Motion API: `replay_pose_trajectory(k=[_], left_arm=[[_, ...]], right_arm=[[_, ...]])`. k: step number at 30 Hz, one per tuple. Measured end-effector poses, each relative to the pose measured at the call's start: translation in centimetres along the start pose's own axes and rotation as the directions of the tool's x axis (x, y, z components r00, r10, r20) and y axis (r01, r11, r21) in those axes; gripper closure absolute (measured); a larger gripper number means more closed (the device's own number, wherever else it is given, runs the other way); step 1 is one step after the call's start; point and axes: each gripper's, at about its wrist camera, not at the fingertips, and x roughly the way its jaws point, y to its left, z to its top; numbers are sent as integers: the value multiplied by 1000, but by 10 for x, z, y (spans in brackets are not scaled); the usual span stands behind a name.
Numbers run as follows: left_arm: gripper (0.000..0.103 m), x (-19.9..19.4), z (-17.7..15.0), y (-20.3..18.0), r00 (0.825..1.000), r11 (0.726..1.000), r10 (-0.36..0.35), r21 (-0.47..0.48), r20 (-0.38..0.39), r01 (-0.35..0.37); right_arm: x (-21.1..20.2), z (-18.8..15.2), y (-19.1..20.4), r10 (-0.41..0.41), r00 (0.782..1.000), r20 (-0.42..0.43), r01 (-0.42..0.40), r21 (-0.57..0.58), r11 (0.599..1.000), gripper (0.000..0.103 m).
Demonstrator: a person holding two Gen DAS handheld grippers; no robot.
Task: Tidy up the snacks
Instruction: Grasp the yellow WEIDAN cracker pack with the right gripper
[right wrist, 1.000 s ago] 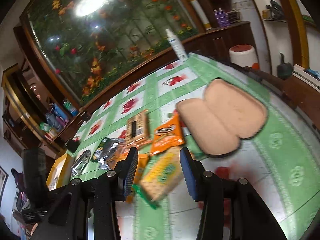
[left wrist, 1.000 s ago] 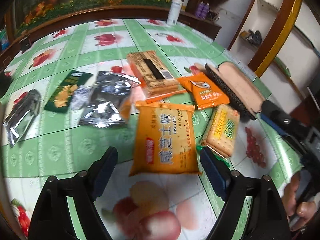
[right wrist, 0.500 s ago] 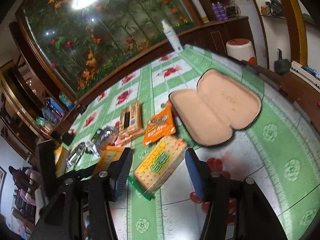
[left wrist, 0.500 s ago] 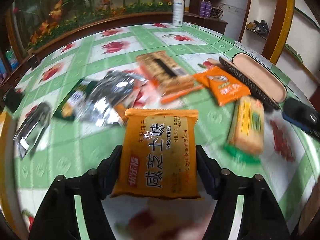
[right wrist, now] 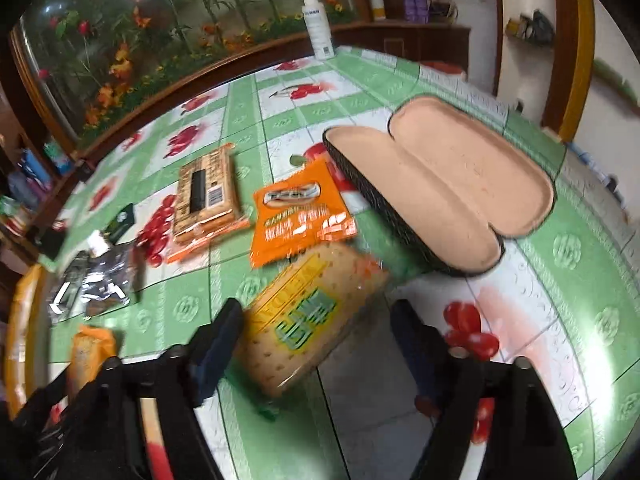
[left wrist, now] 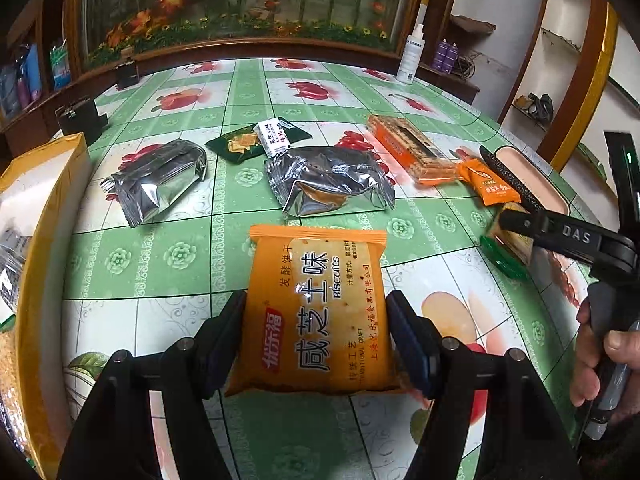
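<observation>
My left gripper [left wrist: 316,332] is shut on a large orange biscuit packet [left wrist: 316,304], both pads pressed on its sides, and holds it above the table [left wrist: 132,256]. The same packet [right wrist: 90,352] shows at the lower left of the right wrist view. The jaws of my right gripper [right wrist: 316,340] are opening around a yellow-and-green cracker packet [right wrist: 304,320] that lies on the table. The left pad is close beside it and the right pad stands apart. In the left wrist view the right gripper [left wrist: 520,232] hovers over this packet [left wrist: 508,248].
Two silver packets [left wrist: 156,180] [left wrist: 328,184], a dark green packet [left wrist: 248,142], an orange wafer pack [left wrist: 412,148] and a small orange packet [right wrist: 300,216] lie on the table. An open glasses case [right wrist: 440,184] sits right, a yellow box [left wrist: 44,208] left, a spray bottle [right wrist: 318,28] at the back.
The left gripper closed on the orange biscuit packet and carried it off the table toward the left. The right gripper came down over the yellow cracker packet and its jaws widened.
</observation>
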Motion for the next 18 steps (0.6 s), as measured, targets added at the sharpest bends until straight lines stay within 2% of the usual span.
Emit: replay_pose_trajectory(k=[2,4,5,6,9,10,12,14,15,18], left_arm=[[34,-1,-1,0,1000,1000,3,5,1,-3],[34,-2,-2,-1,1000,1000,12,9,10,-12],[34,-4,-2,-1,1000,1000,15,12,18,-15],[34,-5,-2,-1,1000,1000,20,15,23,-21],[34,-4,-1,-1,999,1000,29,12,24,-29],[34,-4,-1,-1,999,1000,29,9,23,-29],[34,-4,-1,-1,999,999,33,6,24,-34],[34,-4,-1,-1,999,999,36,6,24,-37],[34,-4,-1,-1,999,999,38,6,25,-38],[35,-6,0,0,998,999,51,4,36,-51]], right_arm=[[0,-1,8,-26,1000,9,26,-29,999,22],[-2,-3,16,-12,1000,0,12,-61,998,25],[-4,-5,19,26,1000,-10,-27,-74,997,34],[-5,-8,23,96,995,-31,-98,-94,991,37],[-5,-18,35,245,961,-126,-263,-153,953,36],[-8,-22,37,269,953,-142,-291,-172,941,36],[-15,-26,37,241,962,-126,-264,-220,939,36],[-18,-24,32,147,986,-85,-162,-228,960,34],[-18,-21,29,148,985,-87,-163,-210,964,34],[-16,-19,30,241,962,-131,-258,-132,957,34]])
